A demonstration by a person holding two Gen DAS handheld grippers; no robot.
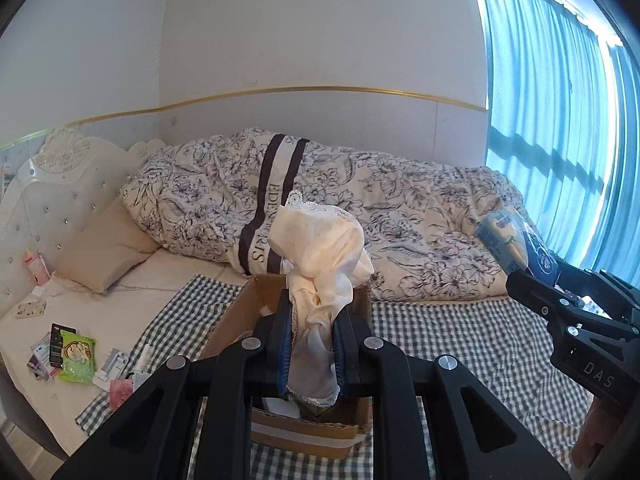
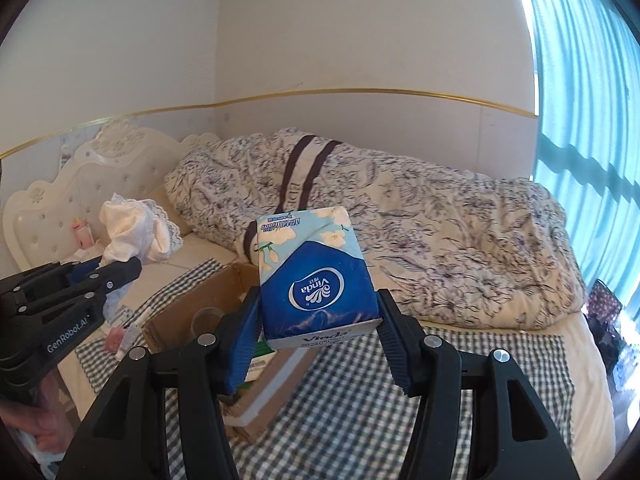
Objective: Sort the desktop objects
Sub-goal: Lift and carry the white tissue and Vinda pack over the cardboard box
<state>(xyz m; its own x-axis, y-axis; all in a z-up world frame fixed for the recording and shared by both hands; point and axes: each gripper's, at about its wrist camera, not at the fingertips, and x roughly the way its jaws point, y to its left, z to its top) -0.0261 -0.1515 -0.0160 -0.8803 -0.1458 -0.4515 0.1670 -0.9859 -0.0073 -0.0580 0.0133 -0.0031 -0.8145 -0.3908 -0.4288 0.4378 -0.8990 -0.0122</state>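
Crumpled cream lace-edged cloth (image 1: 320, 264) and blue Vinda tissue pack (image 2: 316, 276) both held above open cardboard box (image 1: 240, 316)

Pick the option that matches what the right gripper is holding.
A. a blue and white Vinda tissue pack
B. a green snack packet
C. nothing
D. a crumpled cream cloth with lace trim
A: in the right wrist view the right gripper is shut on the blue and white Vinda tissue pack, held above the open cardboard box; the crumpled cream cloth with lace trim is in the left gripper.
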